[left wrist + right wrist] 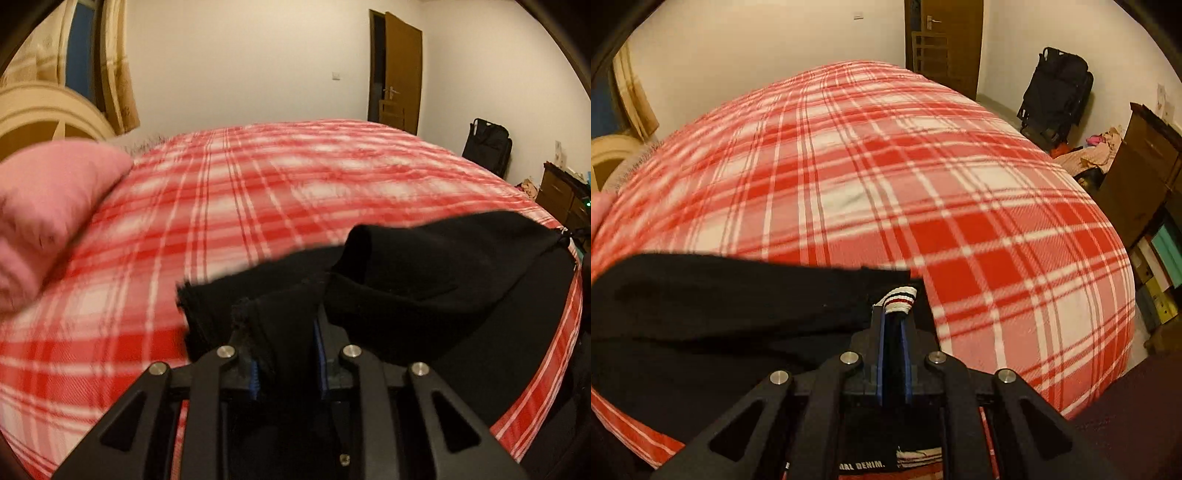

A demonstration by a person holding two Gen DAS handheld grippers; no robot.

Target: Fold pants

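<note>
1. The black pants (443,280) are at the near edge of the bed (258,192), lifted a little above the red plaid cover and stretched between the two grippers.
2. The left gripper (286,332) is clenched on a frayed black edge, probably the hem end of the legs. Dark cloth fills the gap between its blue pads.
3. The right gripper (894,325) is clamped on the waist end: a striped red, white and dark band (897,299) comes out from between its jaws, and a label with the word "DENIM" hangs below.
4. The long axis of the pants runs along the near edge of the bed, waist to the person's right and legs to the left. The cloth between sags and is doubled in places.
5. The step in hand seems to be carrying and spreading the pants before a fold, or bringing the two ends together; which one is not clear.
6. The next move probably calls for both grips to hold firm and to lower the cloth evenly, so no wrinkle is trapped.
7. A pink pillow (48,214) lies at the far left corner, well apart.
</note>
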